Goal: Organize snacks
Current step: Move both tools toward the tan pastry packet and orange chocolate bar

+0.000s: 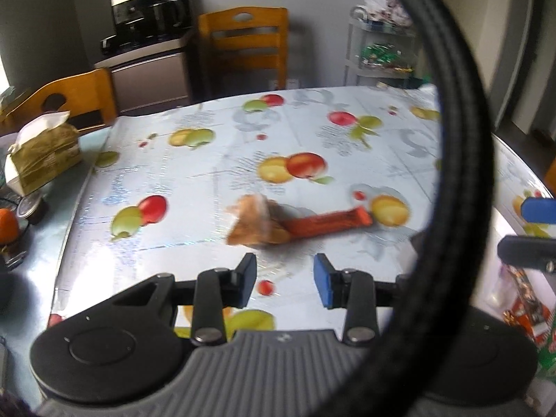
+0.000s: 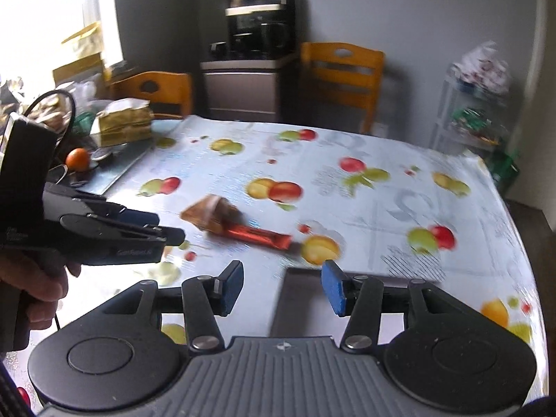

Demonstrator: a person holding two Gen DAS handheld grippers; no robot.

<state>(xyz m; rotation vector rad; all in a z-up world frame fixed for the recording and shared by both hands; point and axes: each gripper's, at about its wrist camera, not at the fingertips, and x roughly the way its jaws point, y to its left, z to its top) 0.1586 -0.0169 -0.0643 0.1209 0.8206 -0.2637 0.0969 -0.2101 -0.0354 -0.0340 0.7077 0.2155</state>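
Observation:
A pastry in clear wrap (image 1: pixel 255 224) lies on the fruit-print tablecloth (image 1: pixel 208 132), its end overlapping an orange-red snack bar (image 1: pixel 330 224). My left gripper (image 1: pixel 285 279) hovers just short of the pastry, open and empty. In the right wrist view the same pastry (image 2: pixel 212 213) and bar (image 2: pixel 260 236) lie ahead and slightly left of my right gripper (image 2: pixel 283 288), which is open with nothing between its blue pads. The left gripper (image 2: pixel 161 226) reaches in from the left, close to the pastry. The right gripper (image 1: pixel 528 231) shows at the right edge of the left wrist view.
A clear box of wrapped snacks (image 1: pixel 521 305) sits at the lower right; its grey rim (image 2: pixel 365 272) lies under the right gripper. A tissue pack (image 1: pixel 45 153) and an orange (image 1: pixel 7 226) stand left. Wooden chairs (image 1: pixel 243 41), a shelf rack (image 1: pixel 382 45) and a black cable (image 1: pixel 462 139) surround the table.

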